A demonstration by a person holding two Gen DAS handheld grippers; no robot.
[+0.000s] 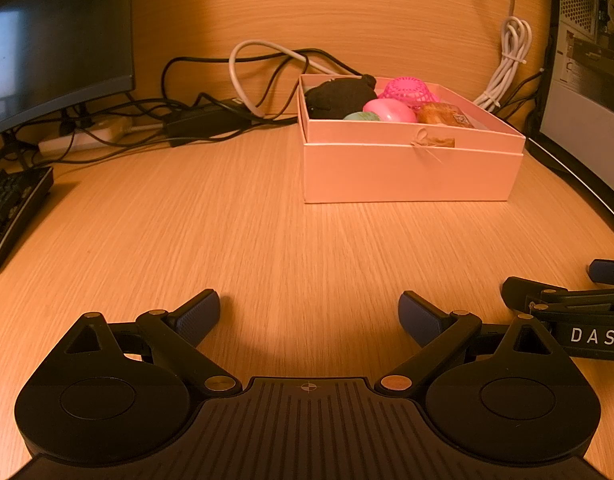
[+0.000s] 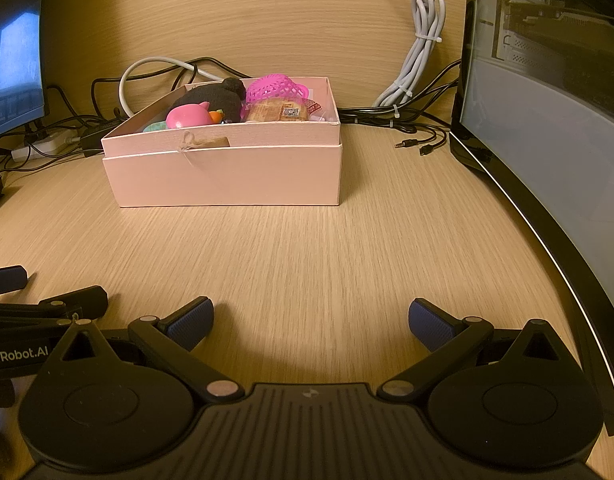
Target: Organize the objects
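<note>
Plainly, both tools sat low over the wooden desk [image 1: 267, 240] with nothing between their pads. The left gripper [image 1: 309, 318] had its fingers spread wide and released, and the right gripper [image 2: 311, 322] was splayed the same way, equally empty. They lay just beside each other, each showing at the edge of the other's view.

The task's things were gathered in the pink box [image 2: 227, 176], which stood at about one o'clock from the left gripper and eleven o'clock from the right, well apart from both. Inside it lay a black plush toy [image 2: 215, 98], a pink mesh basket [image 2: 275, 87], a pink rounded toy [image 2: 187, 117], a teal piece [image 1: 361, 117] and a wrapped snack packet [image 2: 277, 112]. No loose object showed on the open desk, so the sorting looked close to finished, or the next item lay out of sight.

The risks, as I judged them, came from the crowding. The contents were heaped near the rim, so a reach into the box could have tipped the basket or rolled the rounded toy over the wall. The box seemed nested in its lid, and a sideways shove might have slid it toward the cables [image 2: 411, 124] at its back. The grippers might also have knocked together if both advanced at once.
</note>
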